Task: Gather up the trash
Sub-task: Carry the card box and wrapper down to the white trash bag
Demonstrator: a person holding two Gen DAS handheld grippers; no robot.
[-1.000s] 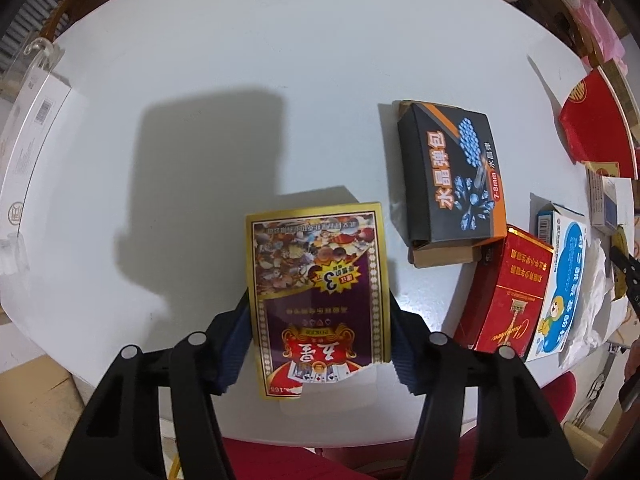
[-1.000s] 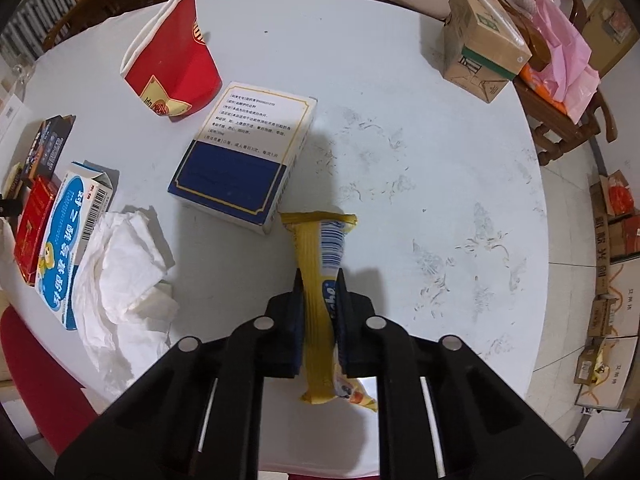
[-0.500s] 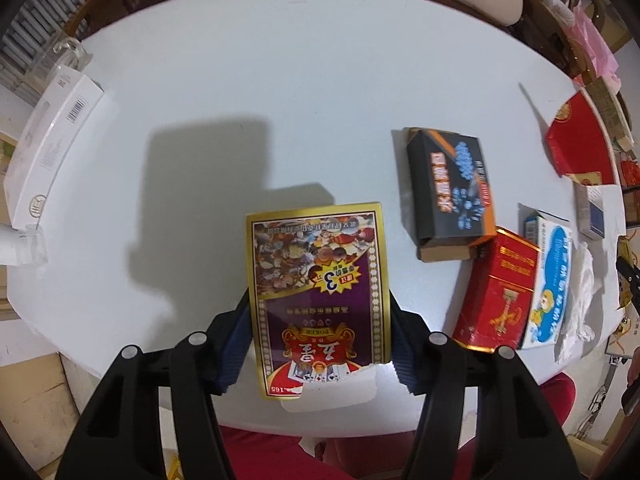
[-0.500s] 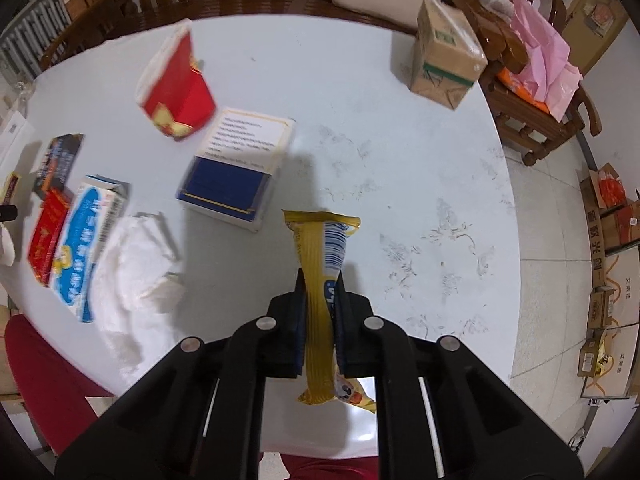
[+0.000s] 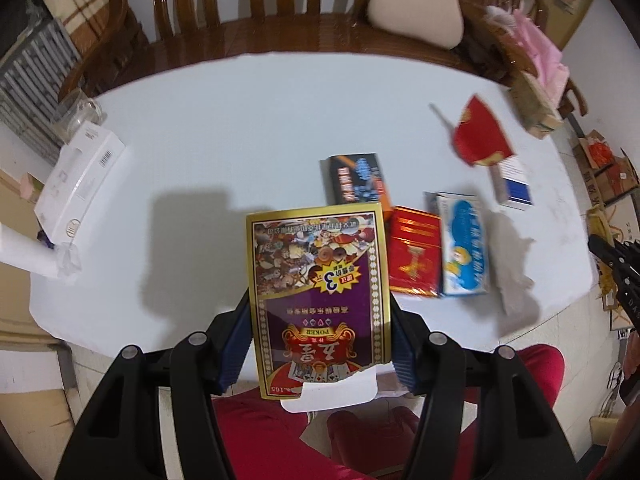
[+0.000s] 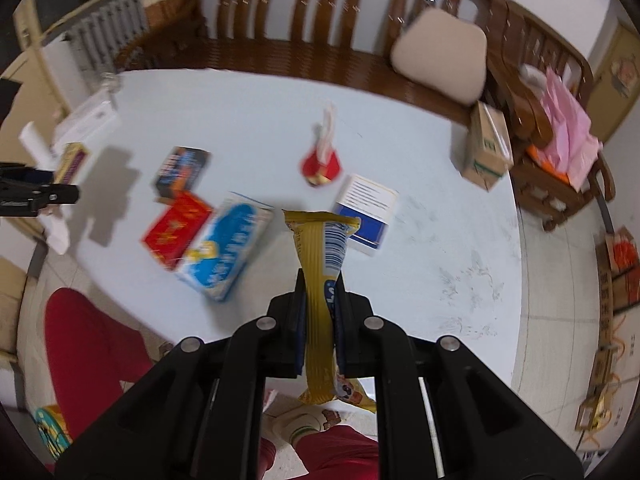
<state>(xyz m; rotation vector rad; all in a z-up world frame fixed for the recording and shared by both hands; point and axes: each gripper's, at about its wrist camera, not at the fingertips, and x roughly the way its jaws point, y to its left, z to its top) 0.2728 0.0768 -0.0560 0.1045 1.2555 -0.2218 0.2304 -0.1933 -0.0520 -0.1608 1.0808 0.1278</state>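
Left hand-held gripper (image 5: pixel 320 344) is clamped on the long edges of a flat gold-bordered purple poker card box (image 5: pixel 318 296), which hangs clear of the white round desk (image 5: pixel 224 136). Right hand-held gripper (image 6: pixel 320 320) is squeezed nearly together on a crumpled yellow plastic snack wrapper (image 6: pixel 320 272), also off the desk, its tail dangling below the pads.

Step in hand, as I judge it: carry phase, both pieces picked, heading for a bin. No bin shows in either view, so where to drop is unknown.

Left on the desk in the left wrist view:
- black-and-orange carton (image 5: pixel 356 180) at 12 o'clock of the held card box
- red-and-gold carton (image 5: pixel 414 256) at 3 o'clock, touching a blue-and-white cartoon carton (image 5: pixel 464 248) on its far side
- red paper cup lying on its side (image 5: pixel 482 136) at 1 o'clock, white-and-navy box (image 5: pixel 514 184) just beside it
- crumpled white tissue (image 5: pixel 516 272) at 3 o'clock, blurred
- long white box (image 5: pixel 80 176) at 10 o'clock by the rim
- brown cardboard box (image 6: pixel 486 146) at the far right edge, seen from the right wrist

Next move calls for finding the bin, bringing each gripper over it and spreading the pads to drop, then coming back for the cartons. The wrapper is limp and may cling to a pad.
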